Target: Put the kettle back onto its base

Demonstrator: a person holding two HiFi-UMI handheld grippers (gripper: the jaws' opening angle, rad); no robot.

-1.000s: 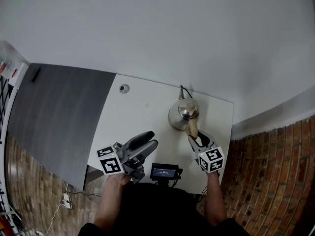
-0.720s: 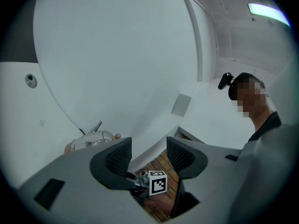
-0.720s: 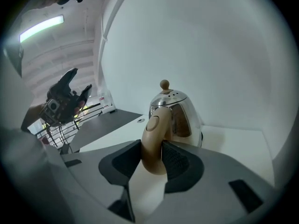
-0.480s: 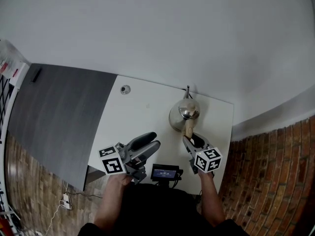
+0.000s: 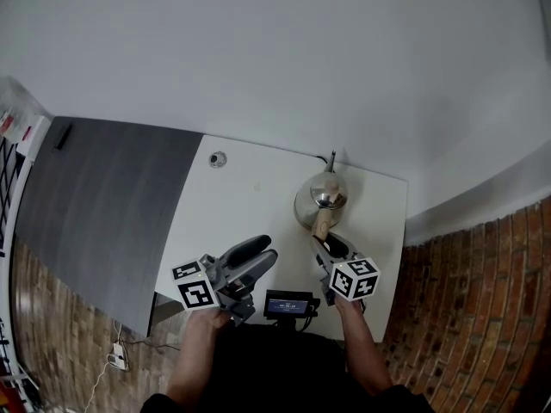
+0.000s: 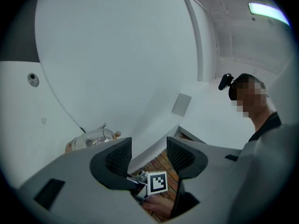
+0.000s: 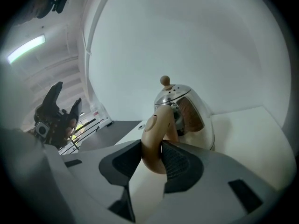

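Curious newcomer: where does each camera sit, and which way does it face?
Head view: on the person's head, looking down at table and kettle; forearms, left hand-held gripper, right hand-held gripper show.
Left gripper view: on the left one, jaws open, facing wall; torso shows.
Right gripper view: on the right one, jaws just closed further on handle.
Shared: the kettle.

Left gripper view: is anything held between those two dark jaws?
No, the left gripper has its jaws standing apart with nothing gripped between them.
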